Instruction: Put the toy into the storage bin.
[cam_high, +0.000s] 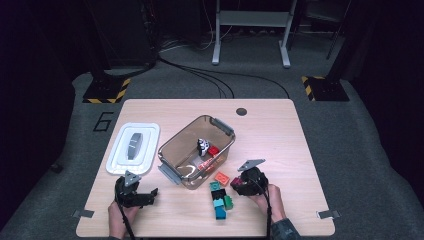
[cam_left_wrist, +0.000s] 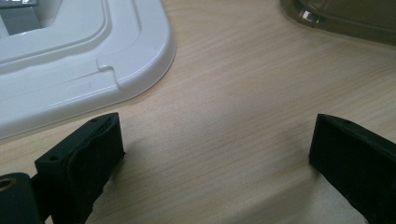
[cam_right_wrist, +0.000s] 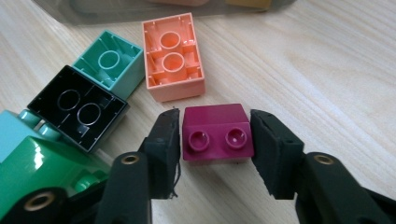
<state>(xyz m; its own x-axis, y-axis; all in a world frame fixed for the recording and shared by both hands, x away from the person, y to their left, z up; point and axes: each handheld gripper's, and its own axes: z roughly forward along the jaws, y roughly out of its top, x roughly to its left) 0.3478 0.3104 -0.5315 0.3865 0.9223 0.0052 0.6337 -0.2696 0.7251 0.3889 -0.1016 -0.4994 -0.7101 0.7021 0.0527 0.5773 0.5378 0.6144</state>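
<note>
Magenta brick (cam_right_wrist: 217, 133) clamped between right claw (cam_right_wrist: 215, 140) pads, its underside hidden; green brick (cam_right_wrist: 42, 163) beside it cut off. Left claw (cam_left_wrist: 217, 158) wide open over bare bench (cam_left_wrist: 243, 93).

Magenta brick (cam_right_wrist: 217, 133), small, two studs facing the camera, tipped on its side on the counter (cam_right_wrist: 327, 79). Sits squarely between the right gripper (cam_right_wrist: 215, 140) jaws, both pads touching its ends. Just beyond: orange brick (cam_right_wrist: 173, 56), hollow side up.
</note>
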